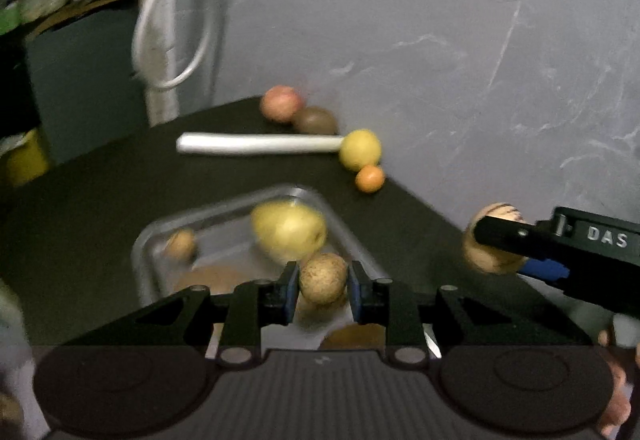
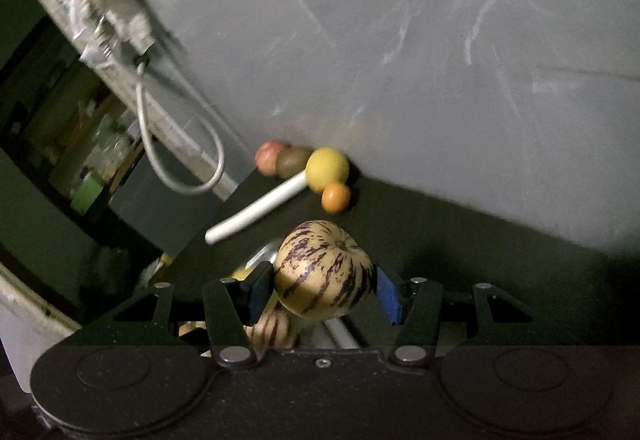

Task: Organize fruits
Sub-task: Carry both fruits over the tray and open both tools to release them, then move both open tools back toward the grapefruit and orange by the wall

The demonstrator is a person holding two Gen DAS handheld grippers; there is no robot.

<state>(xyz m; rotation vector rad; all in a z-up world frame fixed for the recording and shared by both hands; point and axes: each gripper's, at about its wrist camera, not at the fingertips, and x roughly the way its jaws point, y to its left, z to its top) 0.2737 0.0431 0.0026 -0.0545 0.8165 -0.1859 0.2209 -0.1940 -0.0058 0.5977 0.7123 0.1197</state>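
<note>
My left gripper (image 1: 323, 290) is shut on a small brown round fruit (image 1: 322, 279), held above a metal tray (image 1: 160, 236). The tray holds a yellow pear-like fruit (image 1: 289, 229), a small brown fruit (image 1: 181, 244) and other partly hidden fruit. My right gripper (image 2: 323, 290) is shut on a cream melon with purple stripes (image 2: 324, 270); it also shows in the left wrist view (image 1: 494, 244) to the right of the tray. Against the wall lie a pink apple (image 1: 281, 103), a kiwi (image 1: 315, 120), a yellow fruit (image 1: 360, 150) and a small orange (image 1: 370, 179).
A white rod (image 1: 256, 143) lies on the dark table (image 1: 100, 180) behind the tray. A grey marbled wall (image 1: 440, 40) bounds the table on the right. A white cable loop (image 1: 172, 32) hangs at the far left corner. Another striped fruit (image 2: 272, 330) lies under my right gripper.
</note>
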